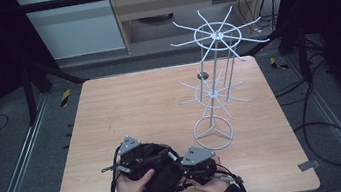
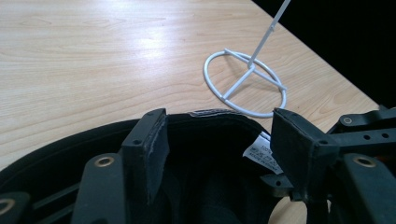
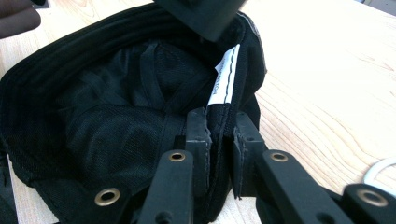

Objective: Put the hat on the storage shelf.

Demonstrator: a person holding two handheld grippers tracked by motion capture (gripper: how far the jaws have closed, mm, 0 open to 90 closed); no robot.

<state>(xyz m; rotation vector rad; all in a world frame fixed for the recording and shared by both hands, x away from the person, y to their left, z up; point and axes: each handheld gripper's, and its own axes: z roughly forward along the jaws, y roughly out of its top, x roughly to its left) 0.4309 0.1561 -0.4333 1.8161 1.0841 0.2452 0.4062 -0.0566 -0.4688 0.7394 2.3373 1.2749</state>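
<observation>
A black cap (image 1: pixel 157 184) lies upside down at the table's near edge, its inside facing up. My left gripper (image 1: pixel 141 155) hovers at the cap's far left rim; in the left gripper view it (image 2: pixel 219 144) is open, jaws wide apart over the cap's hollow (image 2: pixel 205 186), gripping nothing. My right gripper (image 1: pixel 179 163) sits at the cap's right side. In the right gripper view it (image 3: pixel 219 140) is shut on the cap's rim band (image 3: pixel 219 116), just below a white label (image 3: pixel 224 77). The cap's mesh lining (image 3: pixel 107 107) spreads to the left.
A tall white wire rack (image 1: pixel 213 92) with two tiers of spokes stands right of centre; its ring base (image 1: pixel 213 133) is close to the cap, and the same base (image 2: pixel 245 84) lies just beyond the left jaws. The wooden table (image 1: pixel 129 102) is bare at left.
</observation>
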